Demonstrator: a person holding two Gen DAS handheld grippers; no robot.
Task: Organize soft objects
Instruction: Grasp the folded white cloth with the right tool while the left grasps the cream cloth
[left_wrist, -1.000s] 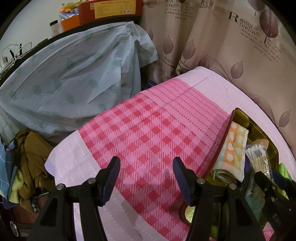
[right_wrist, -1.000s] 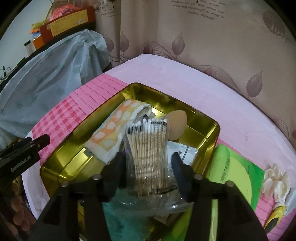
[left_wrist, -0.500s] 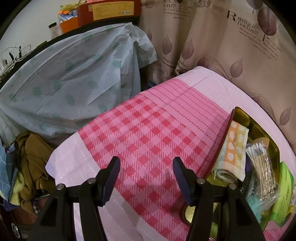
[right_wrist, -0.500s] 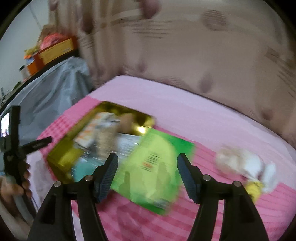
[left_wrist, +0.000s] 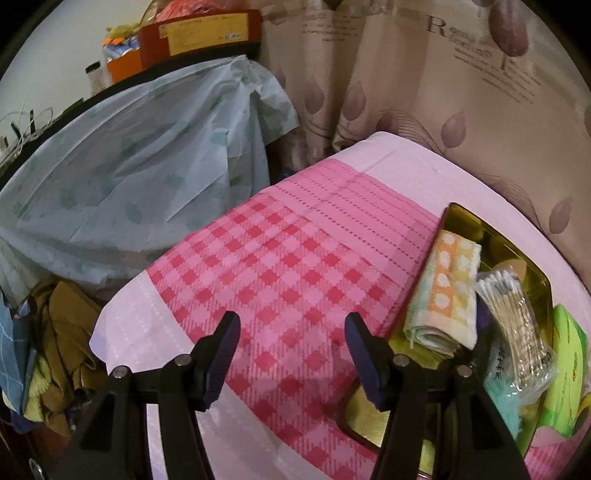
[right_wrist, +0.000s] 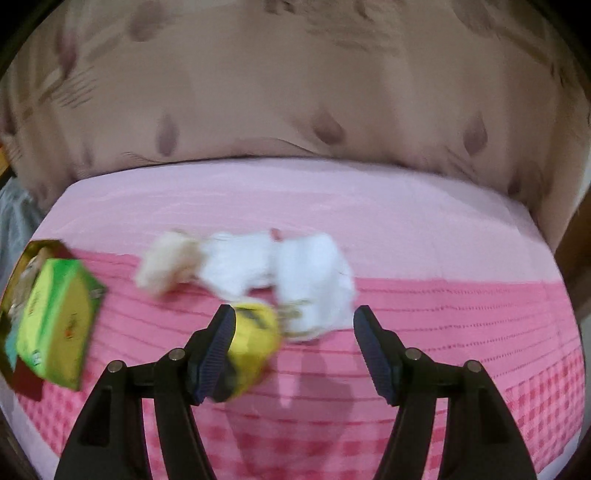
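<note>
Left gripper (left_wrist: 291, 345): I tilt it down over the bench (left_wrist: 288, 258), jaws spread, empty.
Right gripper (right_wrist: 294, 341): tilted down, jaws spread, yellow thing (right_wrist: 255, 339) between, lower centre.

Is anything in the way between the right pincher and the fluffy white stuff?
Partly. A yellow item lies just before the white fluffy pile, near the open right gripper's left finger. The right half looks clear.

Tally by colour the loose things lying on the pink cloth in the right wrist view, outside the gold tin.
White fluffy pieces: 2
Cream fluffy piece: 1
Yellow thing: 1
Green packet: 1, partly over the tin
Total: 5; blur makes the white count uncertain.
</note>
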